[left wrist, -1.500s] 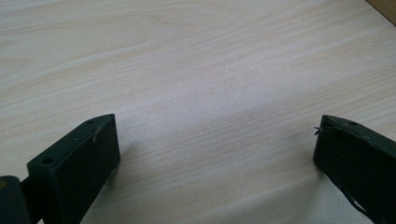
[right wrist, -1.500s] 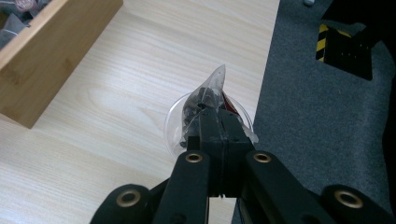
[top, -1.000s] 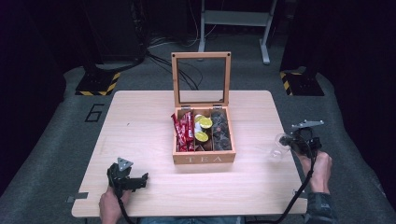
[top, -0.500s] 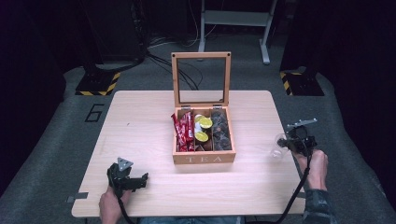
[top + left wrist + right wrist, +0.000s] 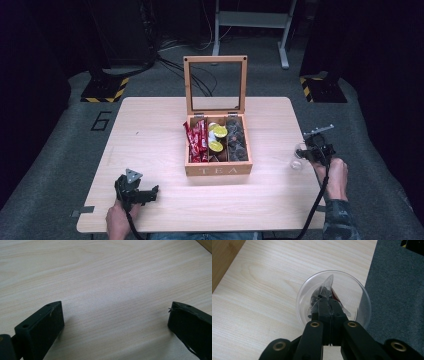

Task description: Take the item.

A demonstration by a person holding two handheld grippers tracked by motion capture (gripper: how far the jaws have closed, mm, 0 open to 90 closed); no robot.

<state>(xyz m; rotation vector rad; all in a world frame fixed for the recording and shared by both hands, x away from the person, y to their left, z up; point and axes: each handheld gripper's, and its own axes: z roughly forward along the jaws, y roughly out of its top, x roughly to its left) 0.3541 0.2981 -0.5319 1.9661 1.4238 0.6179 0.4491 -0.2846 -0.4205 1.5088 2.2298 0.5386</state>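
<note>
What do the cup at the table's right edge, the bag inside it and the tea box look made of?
Cup: clear glass or hard plastic, glossy; the table grain shows through its wall. Bag: thin translucent mesh or film, creased, with dark contents showing through; the right tool is shut on it. Tea box: light wood, matt, visible grain and engraved lettering.

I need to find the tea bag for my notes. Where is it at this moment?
The tea bag is between the shut jaws of the right gripper, inside the clear glass near the table's right edge, right of the tea box.
</note>
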